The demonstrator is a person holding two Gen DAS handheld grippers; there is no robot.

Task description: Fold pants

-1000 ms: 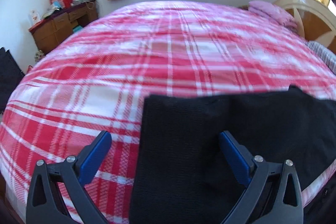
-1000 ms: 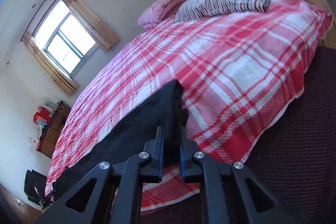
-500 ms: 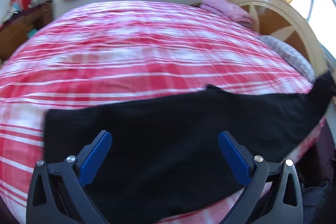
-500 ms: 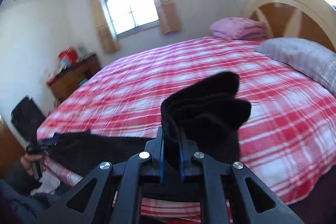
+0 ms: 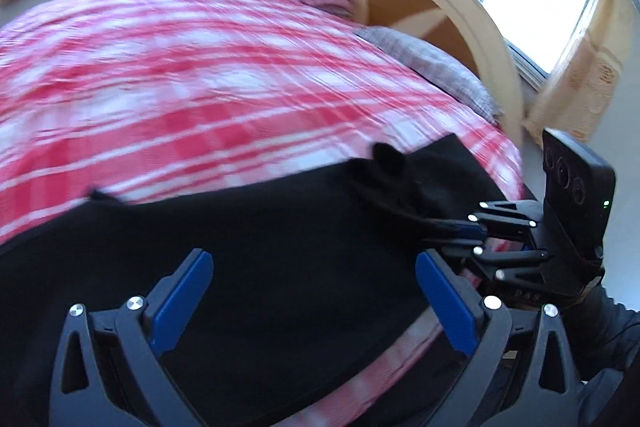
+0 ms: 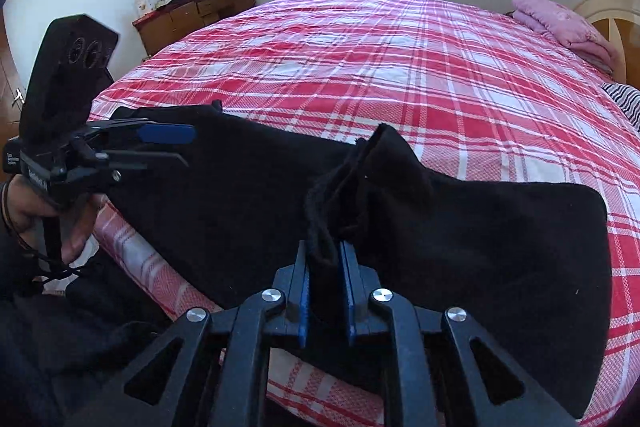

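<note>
Black pants (image 6: 256, 187) lie bunched along the bed's (image 6: 380, 67) near edge
Right gripper (image 6: 325, 291) pinches a fold; left gripper (image 5: 312, 291) gapes

The letters "DAS" stand on the right gripper (image 5: 448, 231) body; other lettering is too blurred to read.

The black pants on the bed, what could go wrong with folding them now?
The right gripper pinches only a bunched end of the pants, so the cloth might slip out or land crumpled. The left gripper is open and holds nothing, so the rest of the pants may drag across the bed. Part of the pants lies near the bed's edge and could slide off.
</note>
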